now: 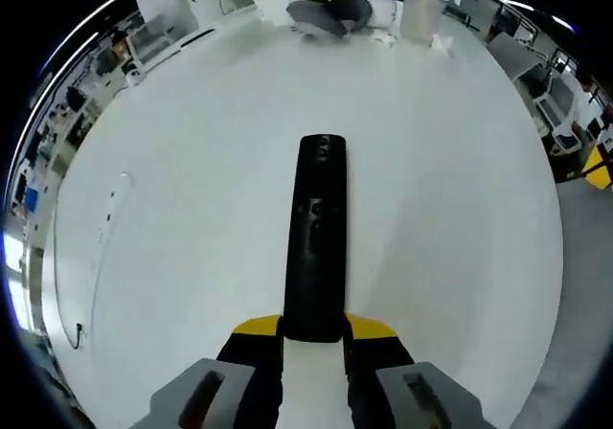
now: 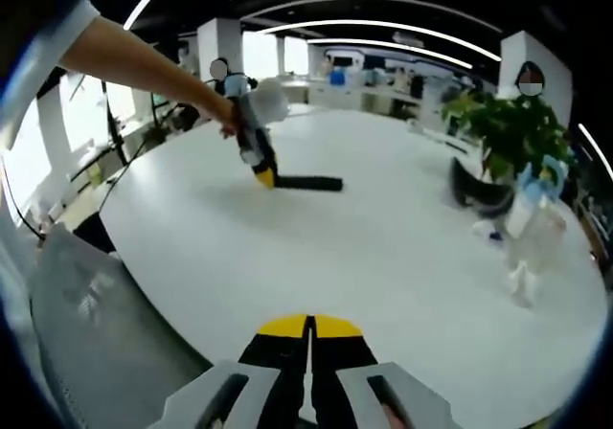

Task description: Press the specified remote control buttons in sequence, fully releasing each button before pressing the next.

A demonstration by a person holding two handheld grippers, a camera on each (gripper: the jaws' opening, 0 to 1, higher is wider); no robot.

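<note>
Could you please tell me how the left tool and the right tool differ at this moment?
The left tool is shut on the end of the slim black remote control; the right tool is shut on nothing, its jaws meeting. The left tool sits down at the round white table with the remote lying flat; the right tool hangs back near the table's edge. Both have yellow-and-black tips.
</note>
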